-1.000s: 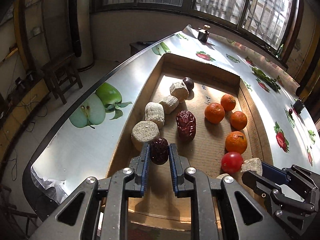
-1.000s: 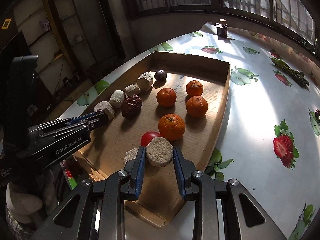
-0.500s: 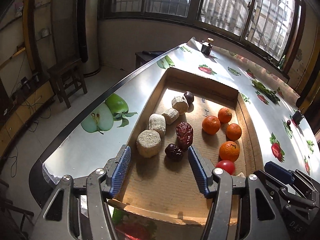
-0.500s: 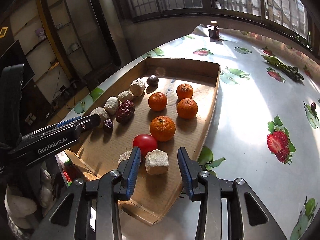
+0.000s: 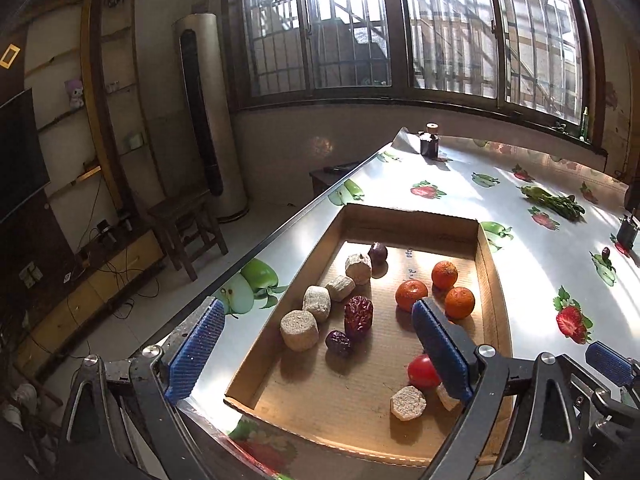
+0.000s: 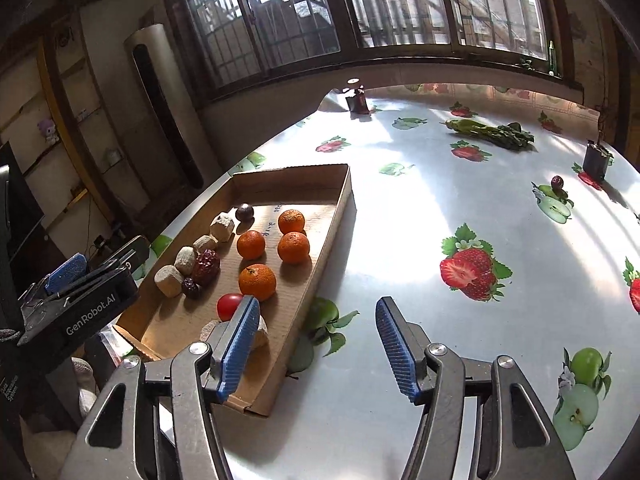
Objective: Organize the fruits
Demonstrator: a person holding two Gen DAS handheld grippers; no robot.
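1. Left gripper: fingers spread wide, nothing between the pads; they have just been opening. Released.
2. Ahead of the left fingers, inside the cardboard tray: a small dark date lies free on the tray floor, just beside a larger red date and a pale round cake.
3. Farther out from the left fingers runs a row of three more pale cakes, ending at a dark plum near the tray's far wall.
4. Beside the left gripper's right-hand finger: four oranges, one partly hidden behind that finger, and a tomato close against it.
5. Right gripper: fingers parted, nothing gripped; they too have just been opening. Released.
6. The gap between the right fingers lies over bare desk, off the tray's near corner. A pale cake rests in the tray, partly hidden behind the right gripper's left-hand finger; a second pale piece sits just beside it.
7. Well beyond the right fingers on the desk: a green vegetable bunch, a small dark bottle, a lone dark fruit.
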